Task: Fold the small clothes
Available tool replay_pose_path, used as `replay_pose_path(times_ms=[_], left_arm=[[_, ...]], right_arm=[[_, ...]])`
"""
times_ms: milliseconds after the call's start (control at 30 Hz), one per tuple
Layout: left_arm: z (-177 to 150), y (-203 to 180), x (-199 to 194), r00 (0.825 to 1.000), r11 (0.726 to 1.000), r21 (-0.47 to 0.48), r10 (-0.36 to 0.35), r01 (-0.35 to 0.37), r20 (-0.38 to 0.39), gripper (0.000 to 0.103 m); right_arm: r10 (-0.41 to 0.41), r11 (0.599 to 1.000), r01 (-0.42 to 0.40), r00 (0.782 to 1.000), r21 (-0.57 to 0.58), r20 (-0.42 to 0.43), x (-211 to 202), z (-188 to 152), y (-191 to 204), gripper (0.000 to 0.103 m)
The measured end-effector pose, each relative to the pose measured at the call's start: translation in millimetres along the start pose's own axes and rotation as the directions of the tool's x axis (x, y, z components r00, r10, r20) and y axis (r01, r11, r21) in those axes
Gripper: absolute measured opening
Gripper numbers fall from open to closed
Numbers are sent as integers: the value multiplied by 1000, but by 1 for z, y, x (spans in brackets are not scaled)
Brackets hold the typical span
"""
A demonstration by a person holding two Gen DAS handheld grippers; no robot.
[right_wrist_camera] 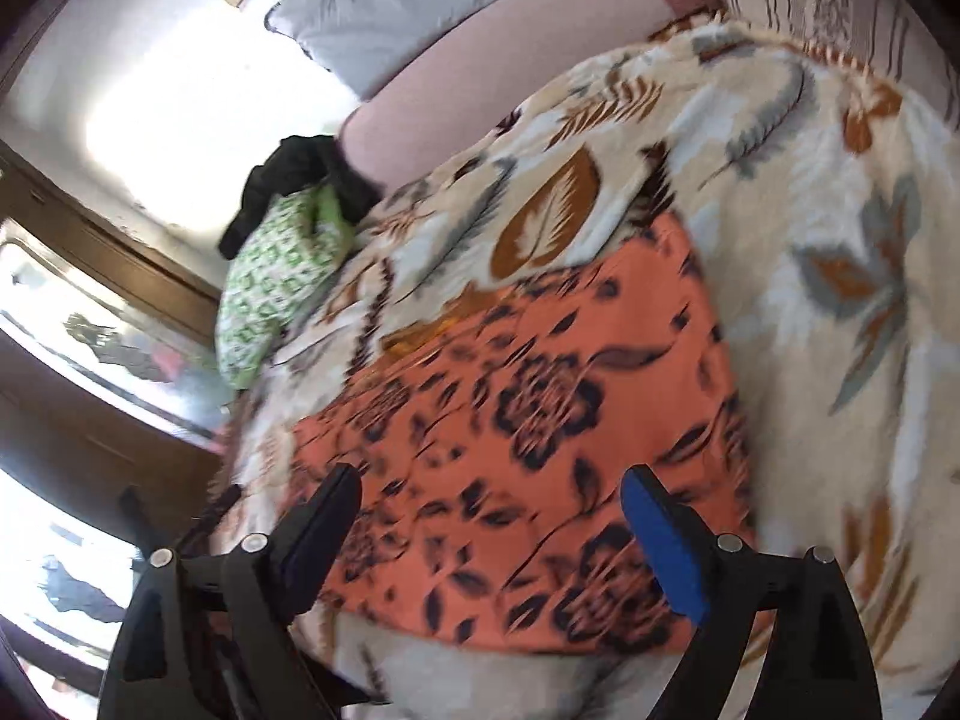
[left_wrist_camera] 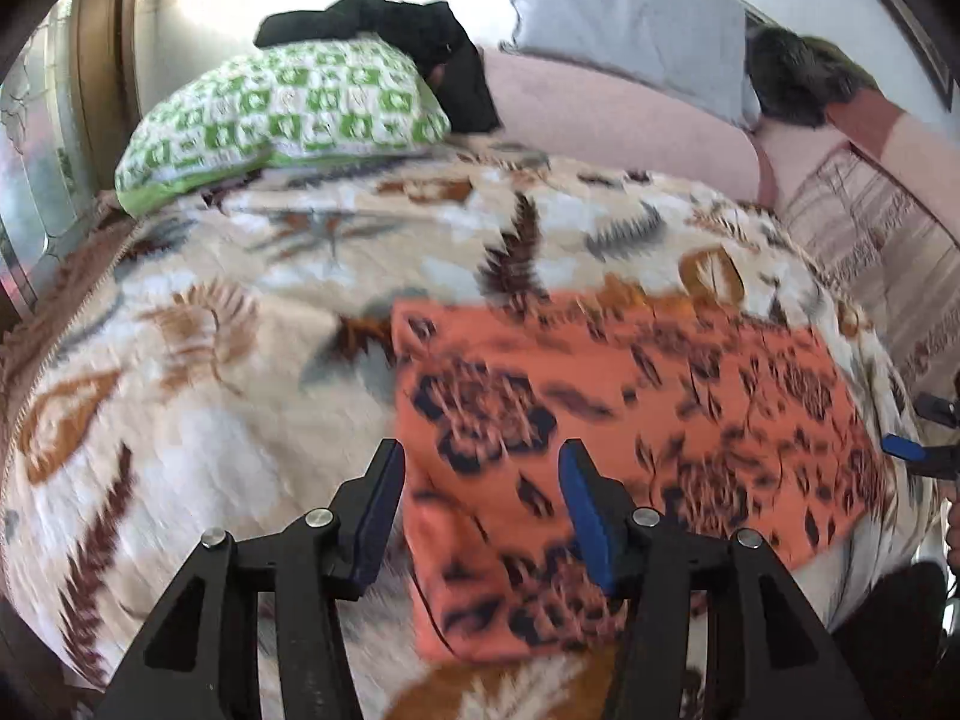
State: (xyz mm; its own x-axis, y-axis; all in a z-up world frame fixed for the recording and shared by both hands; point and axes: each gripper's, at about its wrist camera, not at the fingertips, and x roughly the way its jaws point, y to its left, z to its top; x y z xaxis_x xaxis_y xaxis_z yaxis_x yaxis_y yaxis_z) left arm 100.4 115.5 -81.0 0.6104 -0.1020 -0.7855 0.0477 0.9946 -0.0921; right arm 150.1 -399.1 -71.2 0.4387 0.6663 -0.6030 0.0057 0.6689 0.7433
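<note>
An orange cloth with dark flower print (left_wrist_camera: 630,420) lies flat on a cream leaf-patterned blanket (left_wrist_camera: 210,330); it also shows in the right wrist view (right_wrist_camera: 540,420). My left gripper (left_wrist_camera: 480,468) is open and empty, hovering over the cloth's near left part. My right gripper (right_wrist_camera: 492,498) is open and empty, above the cloth's near edge. The right gripper's blue fingertip shows at the right edge of the left wrist view (left_wrist_camera: 906,450). Both views are motion-blurred.
A green-and-white checked pillow (left_wrist_camera: 288,114) with a black garment (left_wrist_camera: 420,42) on it lies at the bed's far left. A grey pillow (left_wrist_camera: 630,18) leans on a pink bolster (left_wrist_camera: 612,120). A window with a wooden frame (right_wrist_camera: 90,312) is at the left.
</note>
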Motion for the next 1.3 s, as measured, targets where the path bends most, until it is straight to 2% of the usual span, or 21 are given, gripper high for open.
replay_pose_path(times_ms=[33,67,100,133,200,300,367,433,467,533,633,767,833,900,967,1000,1033,1067,1133,1200,1300], left_arm=[[-12,1,16,995,998,-8,55,-56,-81,54],[-25,4,34,978,995,-21,93,-99,-186,54],[-36,13,43,966,992,-78,74,-95,-246,54],[-43,20,36,975,988,-141,33,-65,-218,54],[-47,22,18,979,988,-137,40,-68,-201,54],[-46,26,1,985,987,-147,47,-71,-165,54],[-44,27,8,975,984,-117,112,-136,-191,54],[-52,39,24,959,979,-151,95,-139,-267,55],[-52,43,22,962,976,-174,82,-130,-261,55],[-46,36,6,966,975,-143,135,-168,-219,54],[-28,21,-20,980,978,-102,174,-183,-97,54],[-3,2,-20,984,983,-50,177,-177,-1,56],[4,-5,-4,986,985,-40,166,-167,-25,57],[0,-9,21,984,986,-20,163,-165,-68,60],[-13,-4,59,957,976,3,216,-220,-191,62],[-18,2,60,966,979,-34,194,-203,-173,65],[-18,6,55,969,978,-60,187,-199,-162,67],[-17,7,49,970,979,-69,181,-194,-160,67],[-13,6,40,975,980,-60,179,-188,-132,66],[-11,2,40,975,982,-20,186,-189,-120,67],[-16,7,58,966,978,-15,202,-207,-159,69]], right_arm=[[9,999,-9,1000,31,-9,5,-8,-10,90],[-29,996,30,1000,79,-13,12,-15,-25,90],[-95,986,98,995,134,-28,19,-20,-44,90],[-79,979,85,996,186,-40,23,-24,-59,89],[-35,976,32,999,214,10,14,-28,-63,89],[-63,982,63,998,180,-8,10,-28,-55,89],[-64,983,66,998,169,-21,12,-28,-56,89],[-53,981,54,999,188,-8,12,-28,-56,89],[-51,980,52,999,194,-10,12,-28,-56,89],[-59,977,60,998,206,-15,6,-27,-55,89],[-39,983,27,997,182,63,-20,-31,-46,89],[98,959,-129,986,254,133,-39,-41,-45,89],[172,942,-198,978,271,116,-27,-41,-45,89],[184,942,-207,977,263,112,-13,-35,-46,89],[126,940,-151,987,307,103,2,-29,-62,89],[37,925,-61,997,375,71,8,-29,-75,89],[60,909,-82,996,410,67,11,-29,-81,89],[84,913,-105,994,394,68,8,-25,-76,89],[84,956,-100,994,277,71,0,-12,-50,89],[109,968,-124,991,217,76,2,7,-30,89],[133,970,-147,987,195,87,24,49,-25,89]])
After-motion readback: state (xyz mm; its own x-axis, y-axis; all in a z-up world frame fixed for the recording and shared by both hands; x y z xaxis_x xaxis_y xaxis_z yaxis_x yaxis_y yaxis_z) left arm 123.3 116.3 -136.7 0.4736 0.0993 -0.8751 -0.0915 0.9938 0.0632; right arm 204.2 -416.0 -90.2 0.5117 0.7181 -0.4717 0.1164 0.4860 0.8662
